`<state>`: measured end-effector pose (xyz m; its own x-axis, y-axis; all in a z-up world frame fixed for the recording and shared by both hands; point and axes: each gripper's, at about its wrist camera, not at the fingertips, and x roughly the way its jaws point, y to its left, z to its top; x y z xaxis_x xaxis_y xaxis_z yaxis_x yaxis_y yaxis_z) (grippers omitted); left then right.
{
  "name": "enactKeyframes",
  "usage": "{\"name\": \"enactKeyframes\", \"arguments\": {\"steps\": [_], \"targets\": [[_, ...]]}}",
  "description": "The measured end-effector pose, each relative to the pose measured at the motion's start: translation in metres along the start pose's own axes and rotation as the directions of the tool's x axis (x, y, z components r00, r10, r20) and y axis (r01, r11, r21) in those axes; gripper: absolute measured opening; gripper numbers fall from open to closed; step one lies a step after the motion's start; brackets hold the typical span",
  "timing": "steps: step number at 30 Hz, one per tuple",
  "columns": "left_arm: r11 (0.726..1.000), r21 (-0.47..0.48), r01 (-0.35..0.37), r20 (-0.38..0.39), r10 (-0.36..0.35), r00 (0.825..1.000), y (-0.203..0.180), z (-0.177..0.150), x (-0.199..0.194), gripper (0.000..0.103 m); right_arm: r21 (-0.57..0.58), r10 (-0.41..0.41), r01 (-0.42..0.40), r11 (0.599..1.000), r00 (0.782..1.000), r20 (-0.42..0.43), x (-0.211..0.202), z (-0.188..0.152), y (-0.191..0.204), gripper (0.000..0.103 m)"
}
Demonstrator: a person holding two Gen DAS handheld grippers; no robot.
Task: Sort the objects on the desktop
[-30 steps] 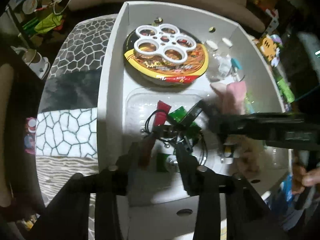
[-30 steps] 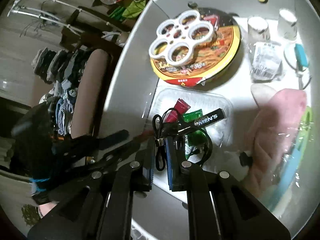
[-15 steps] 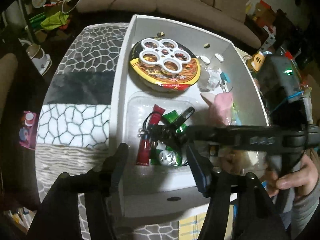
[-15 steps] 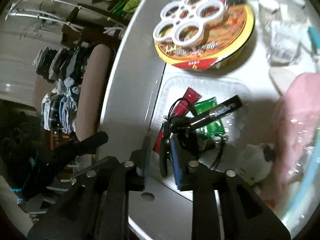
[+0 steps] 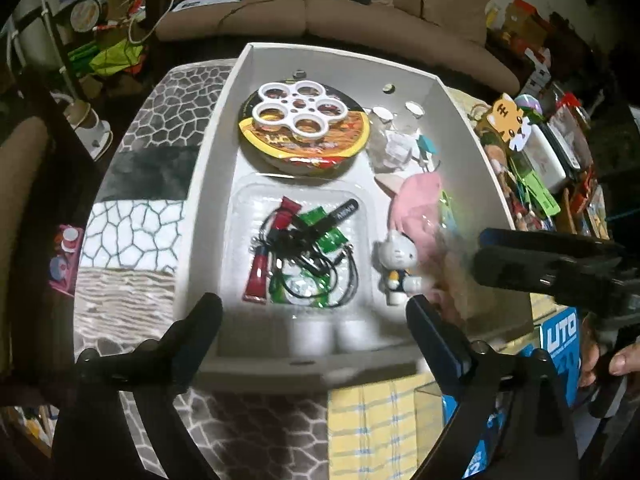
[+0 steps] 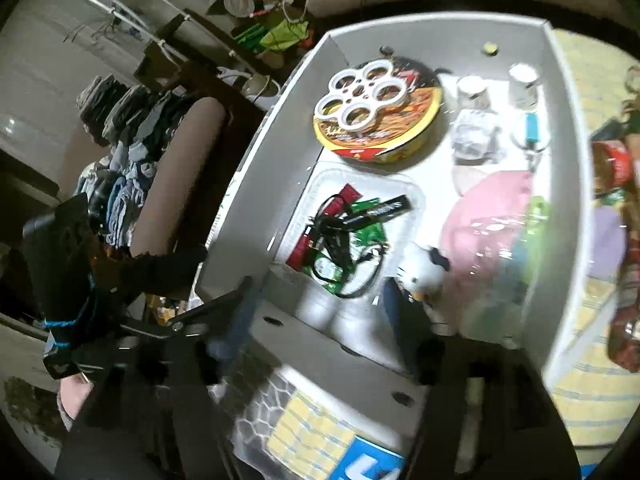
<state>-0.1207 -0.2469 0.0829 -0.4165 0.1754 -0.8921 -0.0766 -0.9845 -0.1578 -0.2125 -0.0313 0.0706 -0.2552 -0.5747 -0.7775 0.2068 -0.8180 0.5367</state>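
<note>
Above white box (image 5: 460, 120), both tools angled down, jaws just opened, empty

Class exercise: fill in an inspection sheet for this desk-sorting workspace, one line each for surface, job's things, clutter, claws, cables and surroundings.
Surface: patterned tablecloth carrying a white box.
Job's things: clear tray in the box holds a red sachet, green packets and a black tube; noodle bowl with a white ring holder on top; cat figurine; pink pouch.
Clutter: toys and packets beside the box.
Claws: left claw open, nothing between its fingers; right claw open, empty; both have just been opening.
Cables: black cord tangled in the tray.
Surroundings: sofa; clothes pile.
</note>
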Motion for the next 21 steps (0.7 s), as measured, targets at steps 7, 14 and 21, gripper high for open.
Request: {"name": "enactKeyframes", "arguments": {"steps": [7, 14, 21], "targets": [[0.999, -0.032, -0.018, 0.035, 0.019, 0.999, -0.015, -0.022, -0.012, 0.103, -0.036, -0.087, 0.088, 0.995, 0.996, 0.031, -0.032, -0.026, -0.003, 0.103], [0.999, -0.031, -0.022, 0.070, 0.024, 0.997, -0.038, -0.041, -0.035, 0.103, -0.060, -0.185, 0.189, 0.980, 0.981, 0.061, -0.065, -0.057, -0.013, 0.103], [1.000, 0.015, -0.027, 0.110, 0.025, 0.994, -0.078, -0.056, -0.061, 0.103, -0.038, -0.205, 0.209, 0.977, 0.975, 0.089, -0.100, -0.088, -0.025, 0.103]]}}
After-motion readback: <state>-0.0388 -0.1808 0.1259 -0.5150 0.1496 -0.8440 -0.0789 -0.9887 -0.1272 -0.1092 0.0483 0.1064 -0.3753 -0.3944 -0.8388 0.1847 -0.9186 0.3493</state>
